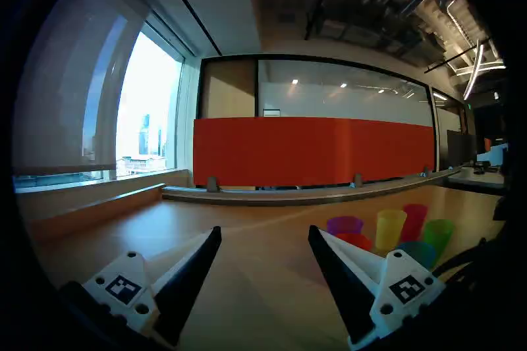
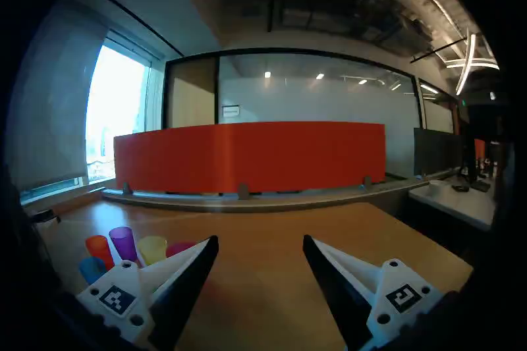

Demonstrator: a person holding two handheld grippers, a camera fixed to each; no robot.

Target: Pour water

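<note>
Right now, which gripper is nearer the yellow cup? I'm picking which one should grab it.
Probably right, narrowly. The right gripper has the yellow cup just beside its left finger; the left gripper sees it farther ahead, to its right.

Six plastic cups stand clustered on one wooden table (image 1: pixel 263 285) in the left gripper view: one purple cup (image 1: pixel 344 224), one red-orange cup (image 1: pixel 356 240), one yellow cup (image 1: pixel 390 227), one pink cup (image 1: pixel 415 218), one green cup (image 1: pixel 439 232) and one blue cup (image 1: pixel 415 252). The right gripper view gives five of them (the cluster is partly covered there): the purple cup (image 2: pixel 123 240), the red-orange cup (image 2: pixel 99 247), the yellow cup (image 2: pixel 152 247), the pink cup (image 2: pixel 178 247) and the blue cup (image 2: pixel 91 269), one apiece. One orange divider panel (image 1: pixel 309 150) lines the table's far edge, held by three grey brackets (image 1: pixel 212 184). One bright window (image 1: pixel 148 114) is at the left, and one dark screen (image 2: pixel 431 150) at the right.
</note>
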